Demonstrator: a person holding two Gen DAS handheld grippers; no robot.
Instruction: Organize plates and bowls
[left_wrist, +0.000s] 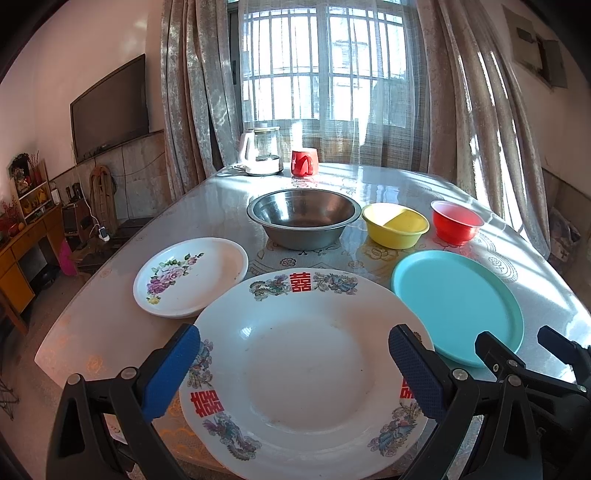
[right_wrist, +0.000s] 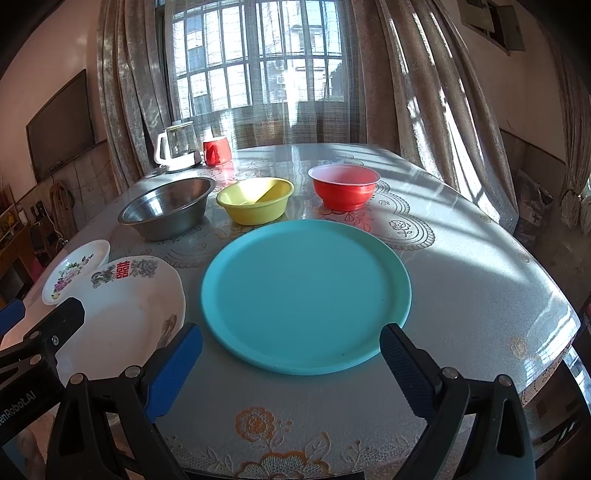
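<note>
A large white plate with red characters (left_wrist: 306, 373) lies at the table's front, also in the right wrist view (right_wrist: 122, 317). My left gripper (left_wrist: 295, 354) is open, above its near half, empty. A small flowered white plate (left_wrist: 192, 277) lies left of it. A teal plate (right_wrist: 306, 295) lies to the right, also in the left wrist view (left_wrist: 458, 299). My right gripper (right_wrist: 291, 350) is open and empty, at the teal plate's near rim. Behind stand a steel bowl (left_wrist: 303, 218), a yellow bowl (left_wrist: 395, 225) and a red bowl (left_wrist: 456, 221).
A glass kettle (left_wrist: 262, 151) and a red mug (left_wrist: 304, 162) stand at the table's far edge by the curtained window. The table's front edge (right_wrist: 295, 469) is just below my grippers. A TV and shelves are at the left wall.
</note>
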